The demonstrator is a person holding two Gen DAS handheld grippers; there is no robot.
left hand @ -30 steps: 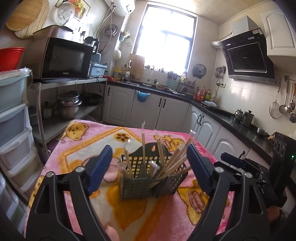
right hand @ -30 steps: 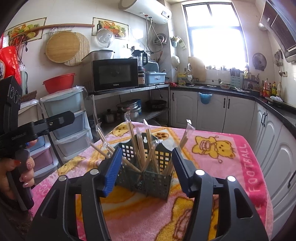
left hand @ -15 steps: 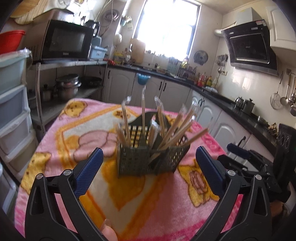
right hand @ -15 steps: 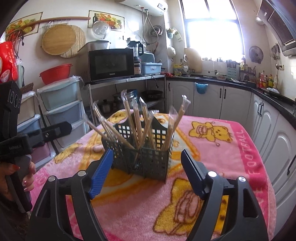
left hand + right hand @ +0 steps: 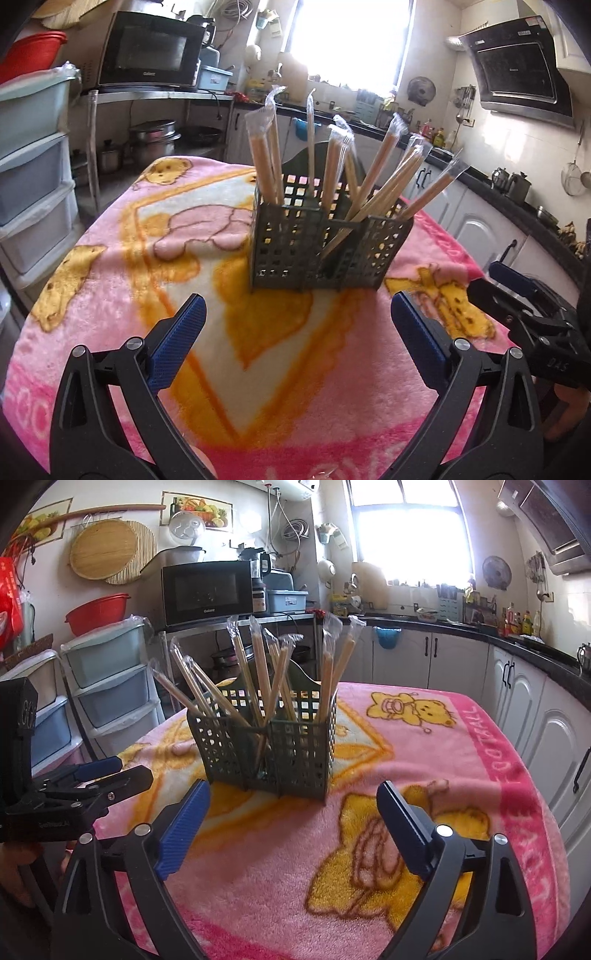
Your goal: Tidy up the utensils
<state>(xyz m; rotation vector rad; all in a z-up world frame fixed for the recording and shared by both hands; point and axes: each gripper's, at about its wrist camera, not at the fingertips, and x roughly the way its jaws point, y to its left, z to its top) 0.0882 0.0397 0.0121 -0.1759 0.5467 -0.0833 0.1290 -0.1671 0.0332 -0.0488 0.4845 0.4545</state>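
A dark green perforated utensil caddy point(image 5: 325, 247) stands upright on the pink blanket point(image 5: 110, 280), holding several plastic-wrapped wooden chopstick pairs point(image 5: 373, 173) that lean outward. My left gripper point(image 5: 295, 332) is open and empty, a short way in front of the caddy. My right gripper point(image 5: 291, 819) is open and empty, also short of the caddy point(image 5: 269, 738) and its chopsticks point(image 5: 258, 664). Each gripper shows at the edge of the other's view: the right one point(image 5: 524, 295), the left one point(image 5: 92, 775).
The table is covered by a pink cartoon-bear blanket point(image 5: 443, 775). Plastic drawer units point(image 5: 107, 686) and a shelf with a microwave point(image 5: 207, 590) stand to the left. White kitchen cabinets point(image 5: 517, 686) and a dark counter run along the right.
Both grippers have pulled back from around the caddy and dropped lower, with jaws opened wider. The caddy with its chopsticks stays standing on the blanket.
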